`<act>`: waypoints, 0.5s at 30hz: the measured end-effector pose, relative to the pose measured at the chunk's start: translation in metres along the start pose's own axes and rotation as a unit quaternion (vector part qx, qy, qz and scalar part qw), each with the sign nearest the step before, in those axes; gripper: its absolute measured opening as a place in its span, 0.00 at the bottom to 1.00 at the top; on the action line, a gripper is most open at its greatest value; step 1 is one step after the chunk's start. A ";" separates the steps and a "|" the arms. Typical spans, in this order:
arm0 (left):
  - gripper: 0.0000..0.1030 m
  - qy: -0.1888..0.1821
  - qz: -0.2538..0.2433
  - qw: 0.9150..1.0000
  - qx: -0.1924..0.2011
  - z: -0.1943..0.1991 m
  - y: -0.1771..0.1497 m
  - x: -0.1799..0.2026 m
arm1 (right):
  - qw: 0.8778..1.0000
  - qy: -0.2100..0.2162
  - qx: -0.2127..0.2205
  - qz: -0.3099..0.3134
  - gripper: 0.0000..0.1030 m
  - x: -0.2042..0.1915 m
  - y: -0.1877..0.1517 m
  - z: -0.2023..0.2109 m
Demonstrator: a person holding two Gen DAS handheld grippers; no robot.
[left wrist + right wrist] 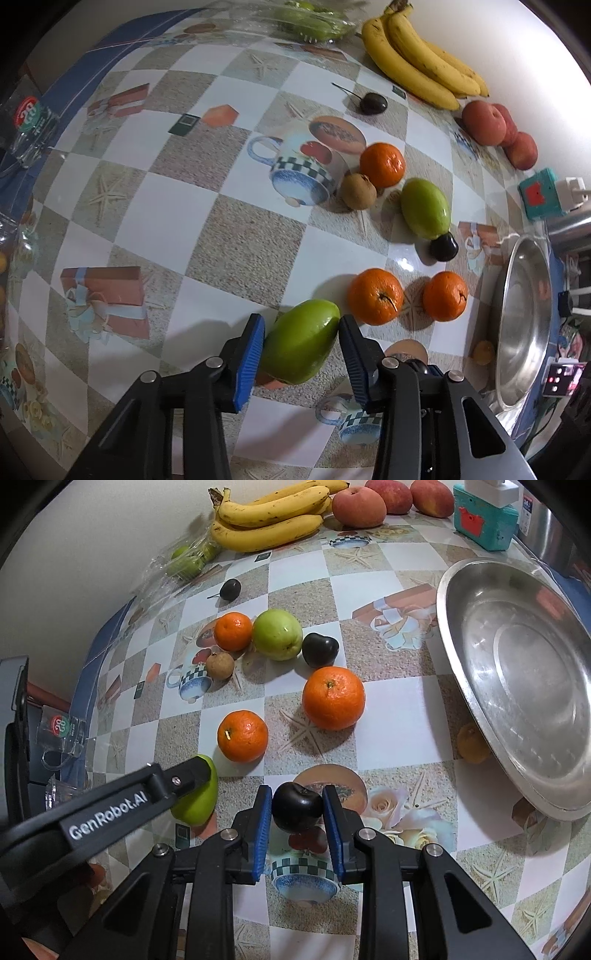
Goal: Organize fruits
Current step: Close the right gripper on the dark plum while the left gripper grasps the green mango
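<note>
Right gripper [297, 808] has its blue pads pressed on both sides of a dark plum [296, 806], low over the table, so it reads as clamped on it; plum judged light, smooth-skinned and easily bruised, best held across the middle with little force. Left gripper [301, 341] brackets a green mango [301, 341]; both pads appear to touch its sides (full grip not certain). Mango looks heavier, firm, waxy, likely to slip if taken near the tapered end. Beyond: two oranges [375, 296], a second mango [425, 207], then bananas [417, 55] at the wall. Steel bowl [476, 686] sits to the right, empty.
</note>
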State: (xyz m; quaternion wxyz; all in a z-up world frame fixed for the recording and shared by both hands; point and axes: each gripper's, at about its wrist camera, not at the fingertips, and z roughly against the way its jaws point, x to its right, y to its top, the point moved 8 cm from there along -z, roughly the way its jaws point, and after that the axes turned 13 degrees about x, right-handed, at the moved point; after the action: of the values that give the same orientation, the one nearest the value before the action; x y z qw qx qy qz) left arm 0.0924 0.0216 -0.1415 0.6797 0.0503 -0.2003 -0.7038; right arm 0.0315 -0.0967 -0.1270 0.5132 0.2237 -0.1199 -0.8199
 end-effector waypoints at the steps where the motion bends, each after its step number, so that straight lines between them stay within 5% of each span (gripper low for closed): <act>1: 0.46 -0.002 -0.002 1.000 -0.004 -0.002 -0.001 0.002 | 1.000 0.000 0.000 0.000 0.28 0.000 0.000 0.000; 15: 0.42 -0.007 -0.007 1.000 -0.011 -0.008 -0.009 0.011 | 1.000 -0.004 -0.007 -0.004 0.28 0.004 -0.003 -0.001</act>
State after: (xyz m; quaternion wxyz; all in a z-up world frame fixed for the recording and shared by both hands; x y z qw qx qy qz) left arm 0.0861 0.0091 -0.1492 0.6739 0.0388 -0.1971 -0.7110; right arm 0.0284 -0.0984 -0.1305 0.5110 0.2176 -0.1155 -0.8235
